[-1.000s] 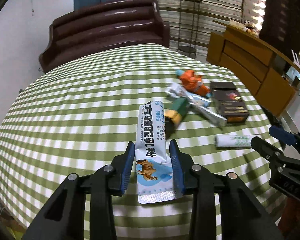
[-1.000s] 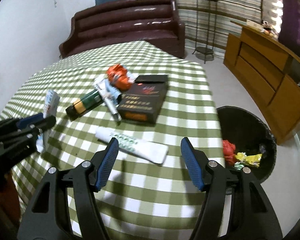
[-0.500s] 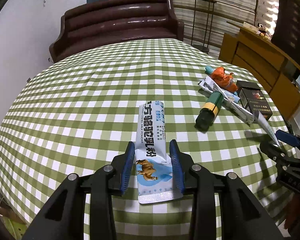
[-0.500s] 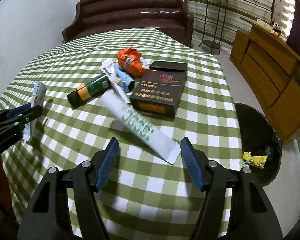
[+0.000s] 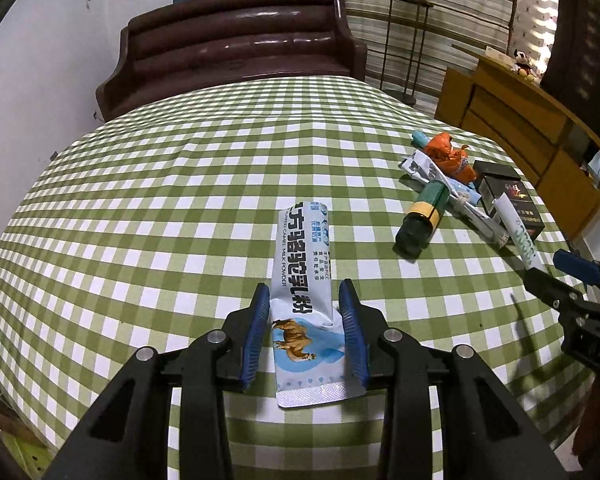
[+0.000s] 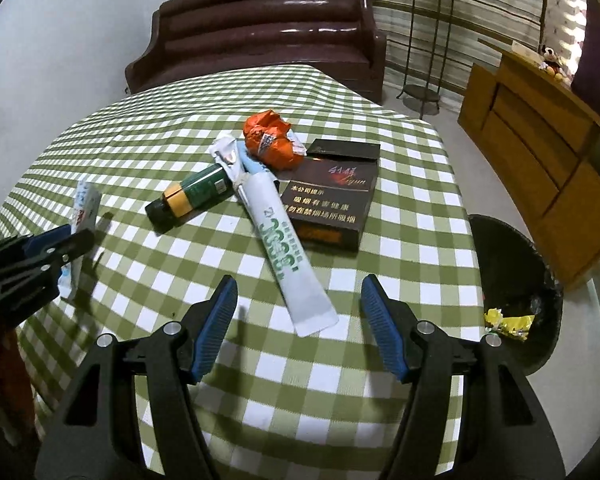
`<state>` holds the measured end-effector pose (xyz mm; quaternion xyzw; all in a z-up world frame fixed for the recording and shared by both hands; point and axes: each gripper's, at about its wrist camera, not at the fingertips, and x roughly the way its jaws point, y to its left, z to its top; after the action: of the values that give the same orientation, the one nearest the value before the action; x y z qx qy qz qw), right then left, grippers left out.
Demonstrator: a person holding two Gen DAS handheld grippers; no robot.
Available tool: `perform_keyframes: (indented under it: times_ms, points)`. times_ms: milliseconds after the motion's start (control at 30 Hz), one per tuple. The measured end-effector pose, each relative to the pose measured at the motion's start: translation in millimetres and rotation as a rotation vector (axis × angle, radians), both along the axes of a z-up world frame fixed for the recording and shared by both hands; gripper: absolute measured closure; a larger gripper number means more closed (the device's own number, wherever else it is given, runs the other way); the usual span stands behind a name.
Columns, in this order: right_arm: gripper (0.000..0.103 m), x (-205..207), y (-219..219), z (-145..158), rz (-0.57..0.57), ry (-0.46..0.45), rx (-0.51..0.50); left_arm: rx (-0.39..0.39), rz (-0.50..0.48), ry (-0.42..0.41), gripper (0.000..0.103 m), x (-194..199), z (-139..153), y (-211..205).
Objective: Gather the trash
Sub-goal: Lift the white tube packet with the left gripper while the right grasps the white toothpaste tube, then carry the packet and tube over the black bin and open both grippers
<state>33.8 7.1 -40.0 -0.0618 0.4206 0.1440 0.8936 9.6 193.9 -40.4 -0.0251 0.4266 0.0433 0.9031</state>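
Left wrist, gripper gripping milk-powder sachet

white tube swung from crosswise to lengthwise, far end now against the cigarette box

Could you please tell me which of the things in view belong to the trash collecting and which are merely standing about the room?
Belonging to the job:
milk powder sachet, held by the left gripper
white tube, before the open right gripper
green bottle
orange wrapper
cigarette carton
trash bin

Just there:
sofa
wooden cabinet
plant stand
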Motion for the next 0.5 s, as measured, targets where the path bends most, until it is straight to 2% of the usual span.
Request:
perform_keyframes:
  times_ms: [67, 200, 300, 367, 500]
  points:
    - [0.042, 3, 1, 0, 0.002, 0.0, -0.001, 0.0, 0.005, 0.001, 0.066, 0, -1, 3]
    - [0.053, 9, 4, -1, 0.001, 0.0, -0.001, 0.001, 0.018, 0.0, 0.066, 1, -1, 9]
    - [0.067, 14, 7, -4, 0.003, 0.01, -0.003, 0.018, 0.027, -0.01, 0.066, 1, 0, 10]
    - [0.08, 16, 9, -5, 0.006, 0.016, -0.007, 0.025, 0.03, -0.015, 0.066, 0, 1, 10]
    - [0.084, 13, 10, -5, 0.007, 0.006, -0.002, 0.024, 0.032, -0.015, 0.066, 1, 1, 13]
